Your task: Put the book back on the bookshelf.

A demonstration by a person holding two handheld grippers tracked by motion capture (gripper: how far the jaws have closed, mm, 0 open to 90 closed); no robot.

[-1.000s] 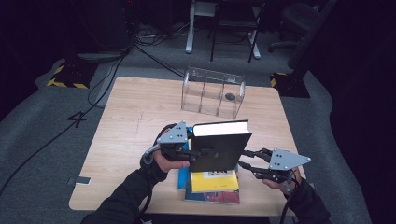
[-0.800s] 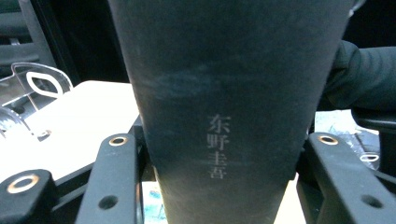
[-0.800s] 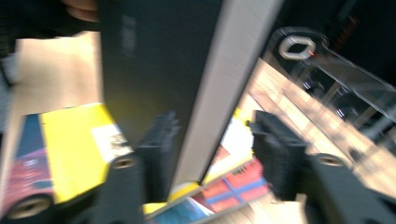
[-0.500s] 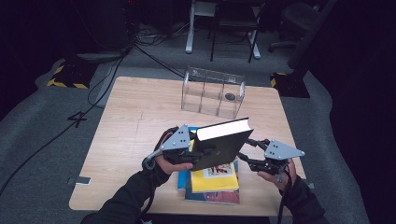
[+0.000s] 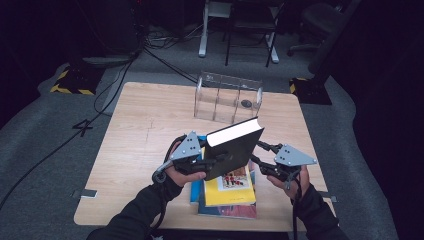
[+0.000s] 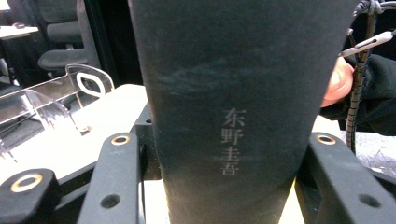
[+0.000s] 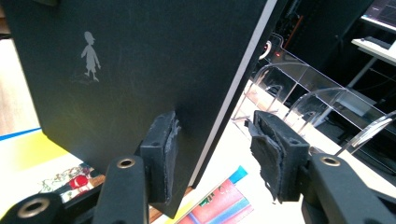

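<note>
My left gripper (image 5: 212, 161) clamps the spine of the thick black hardcover book (image 5: 235, 150), holding it tilted above the stack of colourful books (image 5: 227, 192). At the book's three o'clock, my right gripper (image 7: 212, 149) has just been narrowing, one pad on the cover, the other clear. The clear plastic rack (image 5: 227, 97) stands at twelve o'clock.
</note>
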